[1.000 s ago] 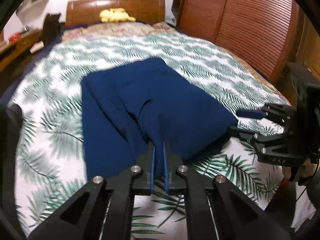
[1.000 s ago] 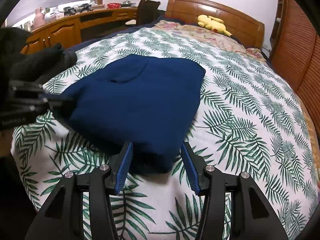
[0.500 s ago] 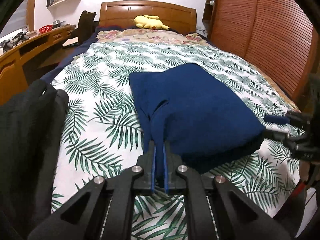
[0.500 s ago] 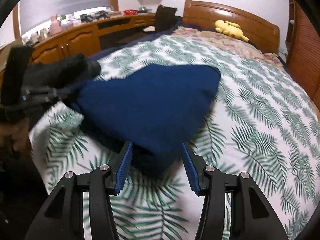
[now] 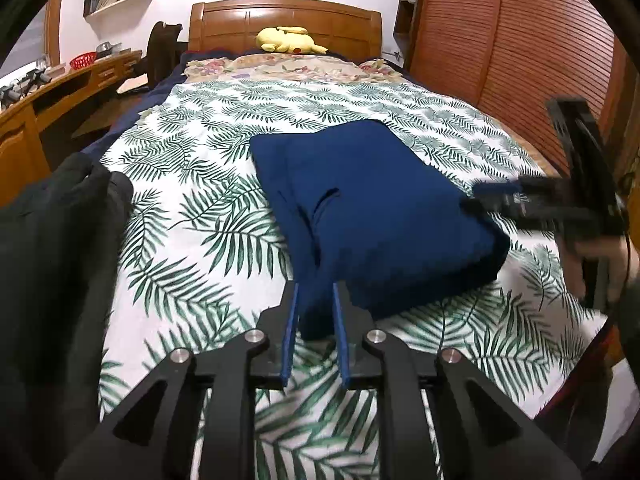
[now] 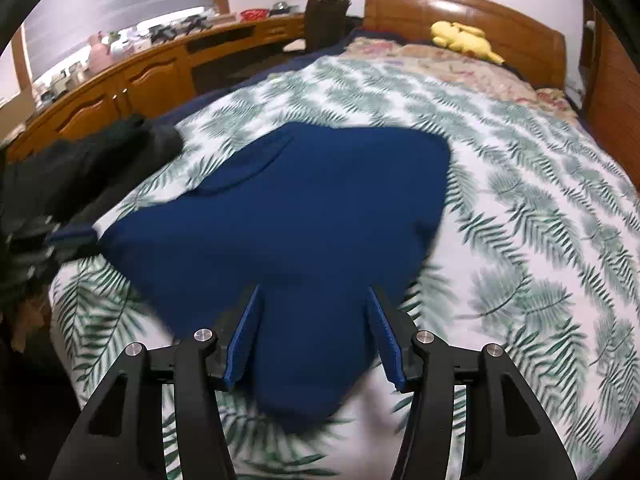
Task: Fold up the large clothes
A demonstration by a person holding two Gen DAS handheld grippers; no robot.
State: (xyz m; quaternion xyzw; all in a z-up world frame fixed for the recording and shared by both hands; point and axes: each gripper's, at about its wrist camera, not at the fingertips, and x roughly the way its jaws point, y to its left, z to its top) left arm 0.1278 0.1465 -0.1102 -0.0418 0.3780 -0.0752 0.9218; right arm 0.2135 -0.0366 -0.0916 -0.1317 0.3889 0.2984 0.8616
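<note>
Fingers of left gripper (image 5: 316,312) opening, narrow gap, corner of navy garment (image 5: 372,216) between. Right gripper (image 6: 314,320) opening wider, folded cloth lying loose between. Beyond both, garment spread on palm-print bed (image 5: 224,216); black clothing (image 5: 56,264) left.

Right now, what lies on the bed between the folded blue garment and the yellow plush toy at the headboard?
Only bare leaf-print bedspread, then the floral pillow under the yellow plush toy. Nothing else sits beyond the blue garment; the left wrist view shows it best.
</note>
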